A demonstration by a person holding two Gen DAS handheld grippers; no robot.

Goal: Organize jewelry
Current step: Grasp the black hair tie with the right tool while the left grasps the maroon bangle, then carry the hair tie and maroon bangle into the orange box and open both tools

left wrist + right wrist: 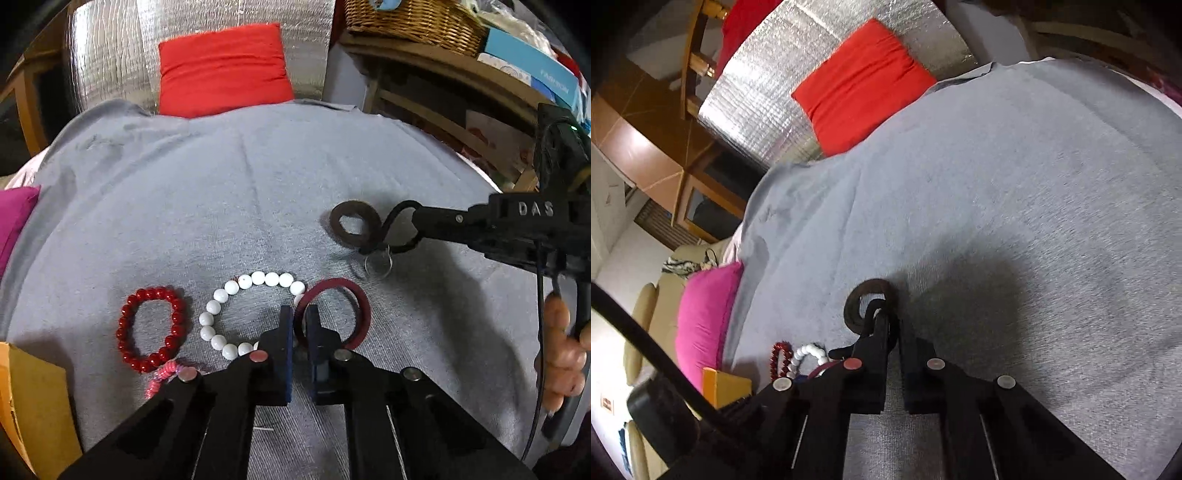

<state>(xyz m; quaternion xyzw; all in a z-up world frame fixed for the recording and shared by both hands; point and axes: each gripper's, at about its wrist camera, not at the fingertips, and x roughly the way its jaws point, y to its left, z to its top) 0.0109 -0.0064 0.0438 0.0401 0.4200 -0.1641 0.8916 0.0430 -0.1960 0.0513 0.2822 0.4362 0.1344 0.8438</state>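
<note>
The grey cloth (229, 192) covers the whole work surface, and its far half lies bare up to the far edge, where a red cushion (223, 70) leans. The jewelry sits in a row toward the near edge: a red bead bracelet (149, 328), a white bead bracelet (236, 314) and a dark red bangle (340, 295), the last two touching. Beyond them lie a dark brown ring (356, 223) and a small clear ring (378, 264). The left gripper (299, 321) pinches the bangle's rim. The right gripper (892, 325) is drawn narrow beside the brown ring; whether it grips anything cannot be told. A pink cushion (701, 317) crowds the left edge.
</note>
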